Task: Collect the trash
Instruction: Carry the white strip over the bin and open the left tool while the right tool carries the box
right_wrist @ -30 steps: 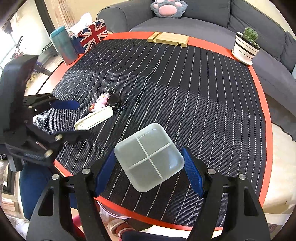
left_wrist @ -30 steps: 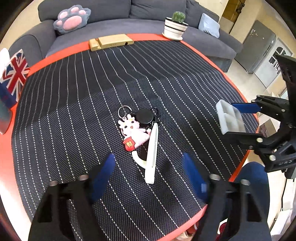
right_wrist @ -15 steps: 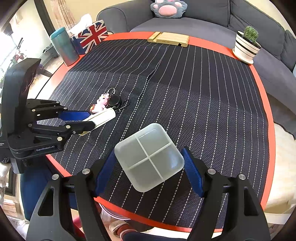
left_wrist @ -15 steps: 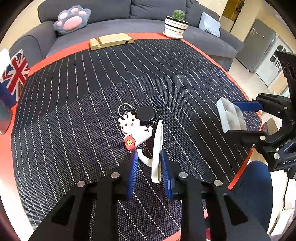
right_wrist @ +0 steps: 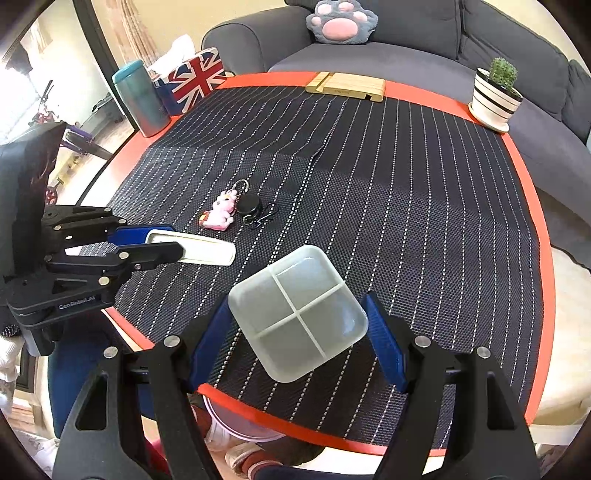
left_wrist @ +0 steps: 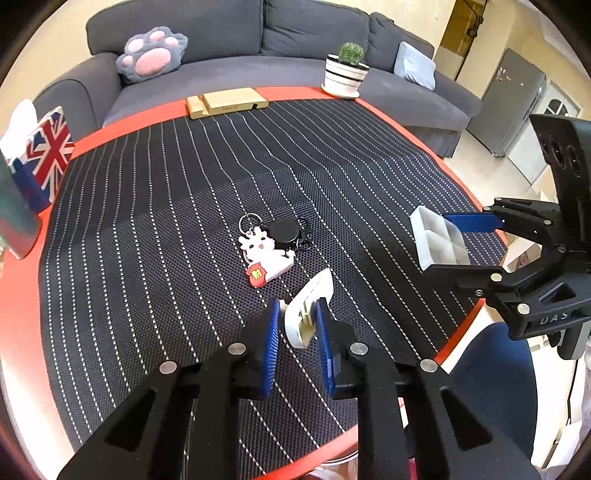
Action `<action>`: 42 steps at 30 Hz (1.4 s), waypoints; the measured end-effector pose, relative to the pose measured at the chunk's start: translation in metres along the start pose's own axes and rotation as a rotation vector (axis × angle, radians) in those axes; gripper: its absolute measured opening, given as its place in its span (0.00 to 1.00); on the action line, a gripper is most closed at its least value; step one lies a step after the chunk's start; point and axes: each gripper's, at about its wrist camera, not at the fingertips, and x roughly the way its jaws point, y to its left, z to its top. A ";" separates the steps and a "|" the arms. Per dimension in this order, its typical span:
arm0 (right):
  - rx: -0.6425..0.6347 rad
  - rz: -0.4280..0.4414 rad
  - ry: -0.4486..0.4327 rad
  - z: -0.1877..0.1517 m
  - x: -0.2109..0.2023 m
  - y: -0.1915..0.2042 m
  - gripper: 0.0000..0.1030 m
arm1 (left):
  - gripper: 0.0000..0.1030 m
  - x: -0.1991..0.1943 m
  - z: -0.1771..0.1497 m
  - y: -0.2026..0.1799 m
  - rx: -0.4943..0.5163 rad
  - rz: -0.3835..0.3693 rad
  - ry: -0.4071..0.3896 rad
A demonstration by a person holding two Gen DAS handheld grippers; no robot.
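Downward-tilted left gripper (left_wrist: 295, 317) — jaws clamping white case (left_wrist: 310, 310), lifted.

Across the top of the frame we see a dark grey sofa (left_wrist: 295, 48) with a paw-shaped cushion (left_wrist: 151, 55). At upper right stand a grey refrigerator (left_wrist: 517, 107) and a yellow wall (left_wrist: 448, 33); daylight glares at the right-wrist view's upper left.

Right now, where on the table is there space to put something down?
The striped mat is bare across its middle and right, between the wooden stand, the cactus pot and the near edge. It is crowded at the near left: keychain, white piece, and divided tray.
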 end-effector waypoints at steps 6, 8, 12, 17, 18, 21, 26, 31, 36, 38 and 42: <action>-0.005 0.015 -0.028 -0.006 -0.012 0.007 0.69 | 0.16 -0.021 -0.007 -0.002 -0.013 -0.007 -0.044; -0.009 0.020 -0.036 -0.009 -0.016 0.010 0.69 | 0.15 -0.028 -0.009 -0.003 -0.021 -0.010 -0.060; -0.011 0.028 -0.045 -0.016 -0.022 0.016 0.69 | 0.15 -0.041 -0.014 -0.006 -0.034 -0.020 -0.086; -0.029 0.043 -0.065 -0.025 -0.033 0.026 0.69 | 0.15 -0.056 -0.023 -0.013 -0.024 -0.027 -0.101; -0.032 0.046 -0.069 -0.026 -0.036 0.028 0.69 | 0.15 -0.059 -0.024 -0.015 -0.019 -0.028 -0.103; -0.040 0.054 -0.085 -0.032 -0.045 0.034 0.69 | 0.15 -0.067 -0.028 -0.021 -0.011 -0.034 -0.114; -0.047 0.073 -0.110 -0.044 -0.061 0.042 0.69 | 0.15 -0.080 -0.040 -0.029 -0.002 -0.041 -0.123; -0.054 0.087 -0.130 -0.058 -0.076 0.051 0.69 | 0.15 -0.088 -0.052 -0.036 0.005 -0.049 -0.122; -0.053 0.091 -0.136 -0.074 -0.086 0.057 0.69 | 0.15 -0.092 -0.065 -0.043 0.014 -0.052 -0.117; -0.051 0.091 -0.134 -0.080 -0.087 0.058 0.69 | 0.15 -0.093 -0.071 -0.045 0.015 -0.057 -0.112; -0.040 0.093 -0.122 -0.090 -0.086 0.057 0.69 | 0.15 -0.088 -0.080 -0.050 0.023 -0.060 -0.092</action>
